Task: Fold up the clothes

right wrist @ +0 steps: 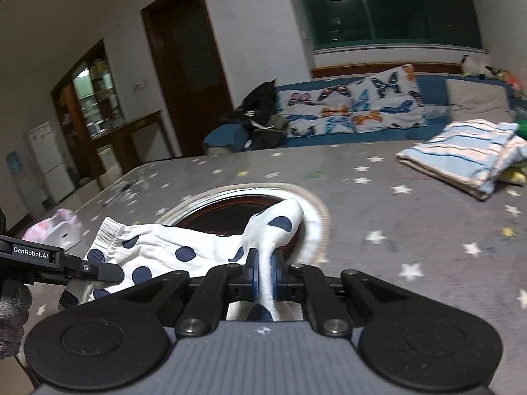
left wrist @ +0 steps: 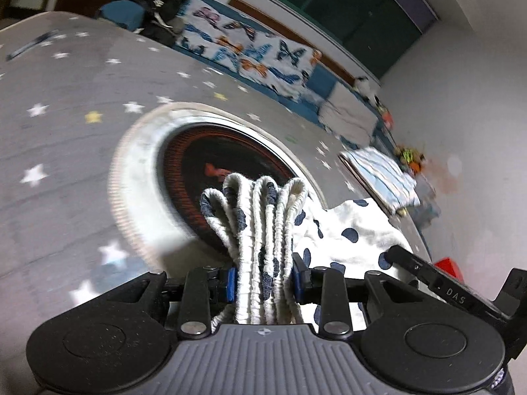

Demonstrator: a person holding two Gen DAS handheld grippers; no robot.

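At lower centre of both views, I hold the polka-dot shorts above the star-print bed, left tool clenched on the bunched elastic waistband, right tool pinching a hem corner; light, limp cotton, best gripped at its edges.

butterfly pillow, dark window, wooden door

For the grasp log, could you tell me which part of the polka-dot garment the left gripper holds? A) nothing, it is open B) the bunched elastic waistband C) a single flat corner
B: the left gripper is shut on the polka-dot garment, with its ribbed waistband gathered in folds between the jaws.
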